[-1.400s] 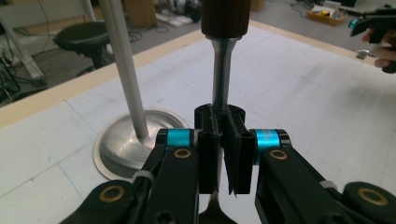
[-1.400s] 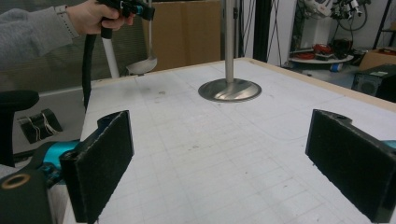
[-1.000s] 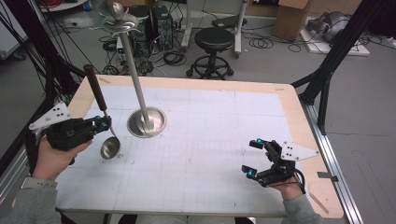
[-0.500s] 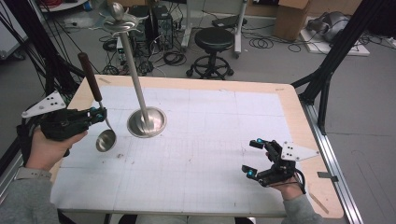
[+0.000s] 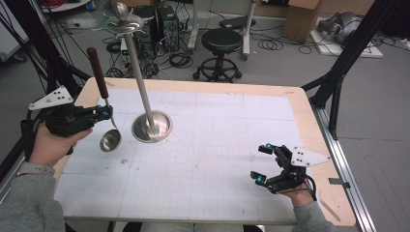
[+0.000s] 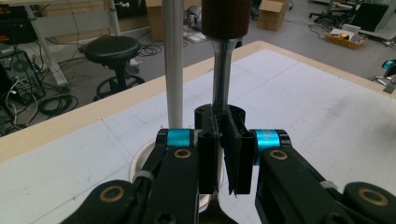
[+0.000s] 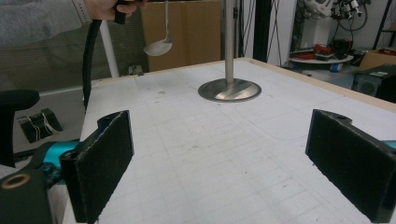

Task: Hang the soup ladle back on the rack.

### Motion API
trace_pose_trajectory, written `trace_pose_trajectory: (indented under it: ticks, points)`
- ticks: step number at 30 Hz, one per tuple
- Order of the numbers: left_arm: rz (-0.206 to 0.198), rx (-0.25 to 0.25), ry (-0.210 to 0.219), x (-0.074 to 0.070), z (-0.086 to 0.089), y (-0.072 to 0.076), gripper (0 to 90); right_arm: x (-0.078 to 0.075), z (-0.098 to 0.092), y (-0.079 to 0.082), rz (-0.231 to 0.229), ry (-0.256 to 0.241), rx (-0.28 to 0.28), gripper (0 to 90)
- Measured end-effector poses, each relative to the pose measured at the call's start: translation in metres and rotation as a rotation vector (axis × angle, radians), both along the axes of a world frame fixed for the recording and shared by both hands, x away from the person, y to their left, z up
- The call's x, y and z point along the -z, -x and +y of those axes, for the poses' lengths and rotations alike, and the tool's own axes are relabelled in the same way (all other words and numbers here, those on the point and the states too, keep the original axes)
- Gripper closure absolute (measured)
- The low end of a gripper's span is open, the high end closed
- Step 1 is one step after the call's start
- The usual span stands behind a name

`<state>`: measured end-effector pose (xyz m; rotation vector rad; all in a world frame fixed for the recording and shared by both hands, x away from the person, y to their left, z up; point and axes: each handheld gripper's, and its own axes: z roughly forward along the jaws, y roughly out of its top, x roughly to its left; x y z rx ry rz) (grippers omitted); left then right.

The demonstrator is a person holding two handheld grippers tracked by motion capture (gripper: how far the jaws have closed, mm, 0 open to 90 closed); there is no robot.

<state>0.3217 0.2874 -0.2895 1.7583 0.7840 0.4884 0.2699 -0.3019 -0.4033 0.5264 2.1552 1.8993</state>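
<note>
Your left gripper (image 5: pixel 99 115) has its jaws clamped on the ladle (image 5: pixel 110 140), lifted beside the stand (image 5: pixel 151 126); next hook it up top, right gripper (image 5: pixel 267 164) idling wide over the tabletop (image 5: pixel 217 121).

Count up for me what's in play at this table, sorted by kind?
Steel ladle with dark brown wooden handle: 1
Tall steel stand with round base: 1
Black hand-held gripper: 2, the left clamping the ladle's shaft, the right open over the white table
Total: 4
</note>
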Motion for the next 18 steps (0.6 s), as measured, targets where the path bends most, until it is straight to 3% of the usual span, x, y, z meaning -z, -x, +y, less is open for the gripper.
trace_pose_trajectory:
  ticks: [7,10,18]
  points:
    - [-0.004,0.000,-0.017,-0.006,-0.001,-0.008,84.1,0.000,-0.001,0.001,-0.001,-0.001,0.002,6.7]
    - [-0.024,0.002,-0.005,-0.013,0.003,-0.012,84.1,0.000,-0.001,0.002,-0.001,0.000,0.001,6.7]
    - [-0.026,-0.012,0.021,-0.022,0.014,-0.017,84.1,0.000,-0.001,0.003,0.001,0.006,0.006,6.7]
